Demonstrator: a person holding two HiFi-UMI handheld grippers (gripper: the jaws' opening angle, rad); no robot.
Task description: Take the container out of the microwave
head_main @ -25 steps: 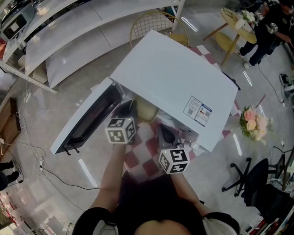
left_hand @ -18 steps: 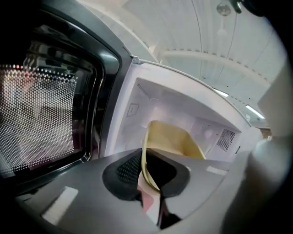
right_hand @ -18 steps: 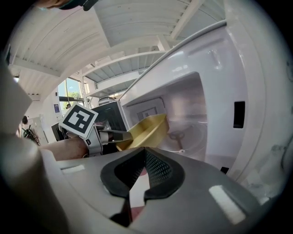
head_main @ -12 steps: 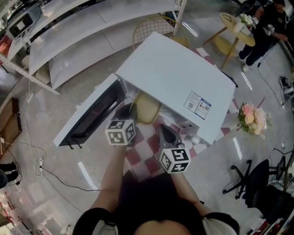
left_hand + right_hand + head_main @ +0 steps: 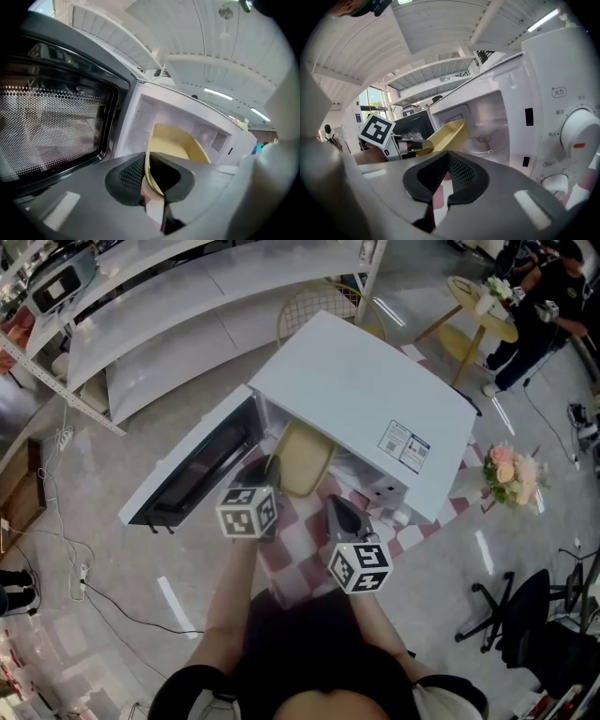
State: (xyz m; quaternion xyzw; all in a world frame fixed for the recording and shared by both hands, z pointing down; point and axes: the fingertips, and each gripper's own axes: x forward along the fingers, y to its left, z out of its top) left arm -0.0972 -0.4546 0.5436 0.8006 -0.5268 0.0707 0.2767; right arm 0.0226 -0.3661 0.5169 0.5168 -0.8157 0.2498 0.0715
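A pale yellow container (image 5: 302, 457) sticks half out of the white microwave (image 5: 366, 399), whose door (image 5: 192, 470) hangs open to the left. My left gripper (image 5: 269, 468) is shut on the container's near left rim. In the left gripper view the yellow rim (image 5: 178, 147) runs between the pads of that gripper (image 5: 146, 161). My right gripper (image 5: 336, 507) hovers just right of the container, in front of the cavity, shut and holding nothing. The right gripper view shows its own jaws (image 5: 449, 157) closed, with the tilted container (image 5: 445, 136) and the left gripper (image 5: 419, 145) beyond them.
A pink and white checked cloth (image 5: 300, 559) lies under the microwave. Control knobs (image 5: 581, 136) sit on its right panel. Flowers (image 5: 511, 479) stand to the right, a round yellow chair (image 5: 319, 301) behind, an office chair (image 5: 516, 615) at lower right. A person (image 5: 534, 296) stands far right.
The container has come further out of the microwave cavity, drawn towards me by the left gripper. The right gripper has moved back a little alongside it.
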